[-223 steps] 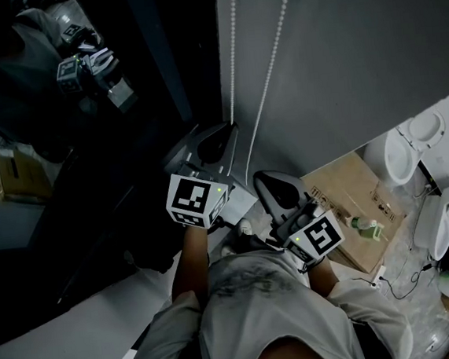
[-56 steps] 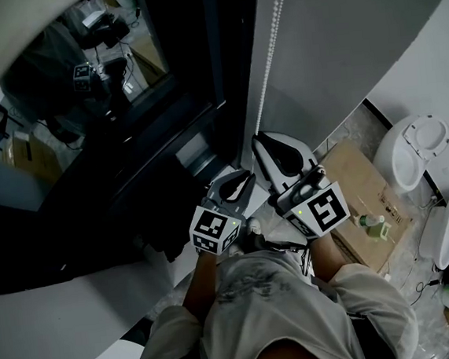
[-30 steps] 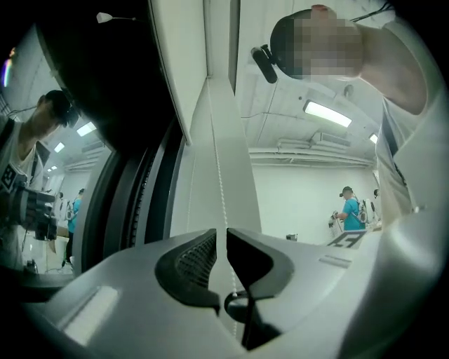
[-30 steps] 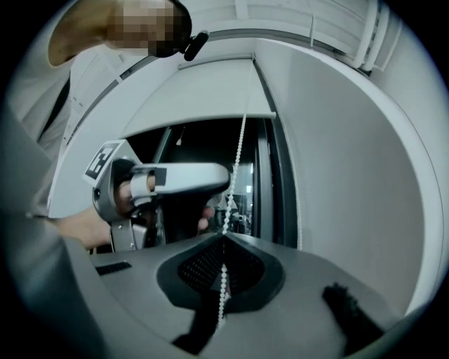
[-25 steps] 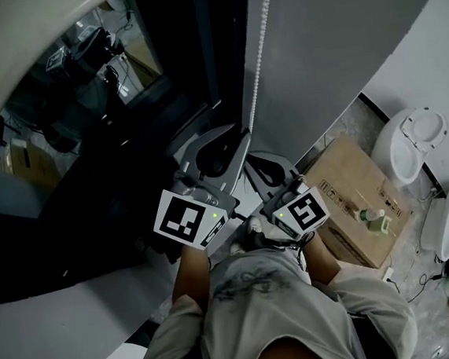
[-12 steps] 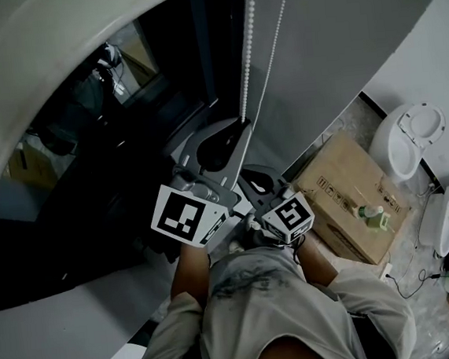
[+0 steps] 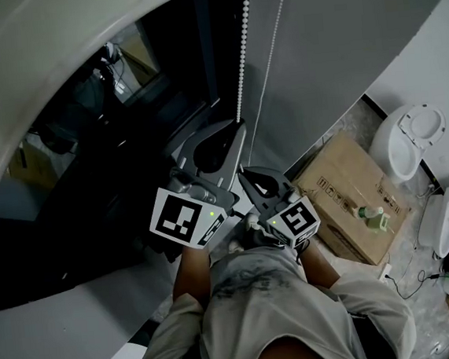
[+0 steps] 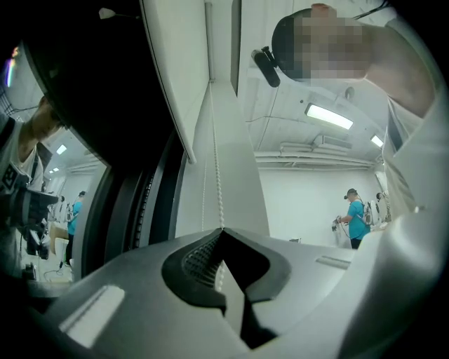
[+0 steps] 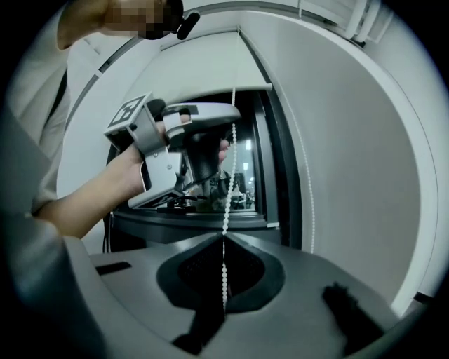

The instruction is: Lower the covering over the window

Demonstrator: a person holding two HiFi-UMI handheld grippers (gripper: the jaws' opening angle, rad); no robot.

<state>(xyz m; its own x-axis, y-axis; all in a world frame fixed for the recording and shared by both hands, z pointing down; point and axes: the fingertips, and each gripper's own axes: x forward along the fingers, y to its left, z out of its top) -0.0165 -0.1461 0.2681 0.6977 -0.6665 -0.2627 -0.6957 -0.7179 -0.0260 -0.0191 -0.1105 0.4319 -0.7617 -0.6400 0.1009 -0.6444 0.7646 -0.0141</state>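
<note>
Grey wall (image 7: 353,36) fills the space to the right of both grippers. To their left, the pale blind (image 7: 48,65) hangs partway down the dark window (image 7: 126,145). Its lower edge is above the left gripper (image 7: 237,124), and the glass below that edge is uncovered, with room lights mirrored in it. The tiled floor (image 7: 406,256) lies below and to the right of the right gripper (image 7: 244,173). A cardboard box (image 7: 344,191) lies there close to the wall, with a green bottle (image 7: 371,220) on top of it. Two white toilets (image 7: 411,145) stand farther right, and thin cables (image 7: 411,275) trail across the tiles. The white bead chain (image 7: 242,78) runs down between window frame and wall, straight through both tools. The left gripper, the higher one, has just been closing, and its jaw tips now meet on the chain. The right gripper, just below it, is clamped on the same strand. Beyond the left gripper, a person in a teal shirt (image 8: 354,217) stands in a bright white room.
</note>
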